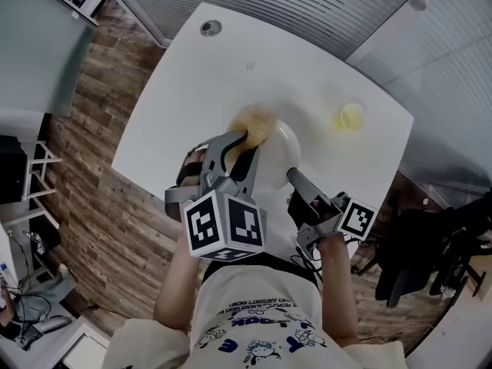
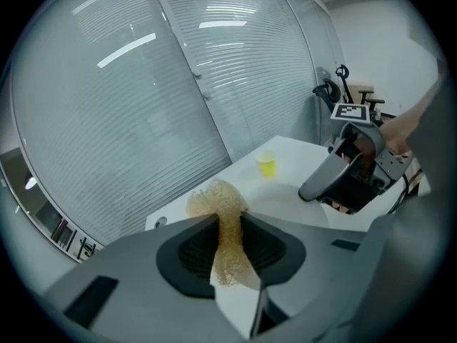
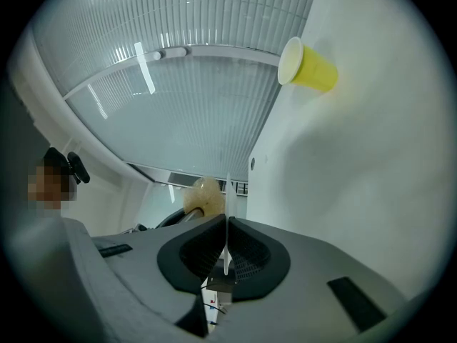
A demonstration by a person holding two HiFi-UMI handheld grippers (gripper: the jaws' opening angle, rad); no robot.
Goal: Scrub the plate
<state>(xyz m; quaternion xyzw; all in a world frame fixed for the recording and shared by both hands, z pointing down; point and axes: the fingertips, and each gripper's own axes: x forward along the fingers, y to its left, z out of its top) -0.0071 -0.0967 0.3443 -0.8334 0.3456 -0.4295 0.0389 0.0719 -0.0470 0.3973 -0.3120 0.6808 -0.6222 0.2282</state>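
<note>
Looking down in the head view, the left tool (image 1: pixel 244 141) pinches a tan mesh scrubbing pad (image 1: pixel 257 124) at the upper-left rim of the round white plate (image 1: pixel 278 154), at frame centre on the white table (image 1: pixel 192 83). The right tool (image 1: pixel 297 178) clamps the plate's lower-right rim.

Left gripper view: the jaws are narrowed onto the pad, so rub with its free puff, not the tips.

Right gripper view: the jaws are nearly together on the plate's thin edge, and that grip must brace each stroke.

Plate (image 1: pixel 281 149) on table (image 1: pixel 215 75), scrubber (image 1: pixel 257 121) at its far-left rim (in left tool (image 1: pixel 244 138)), cup (image 1: pixel 352 117) apart, rightward.
</note>
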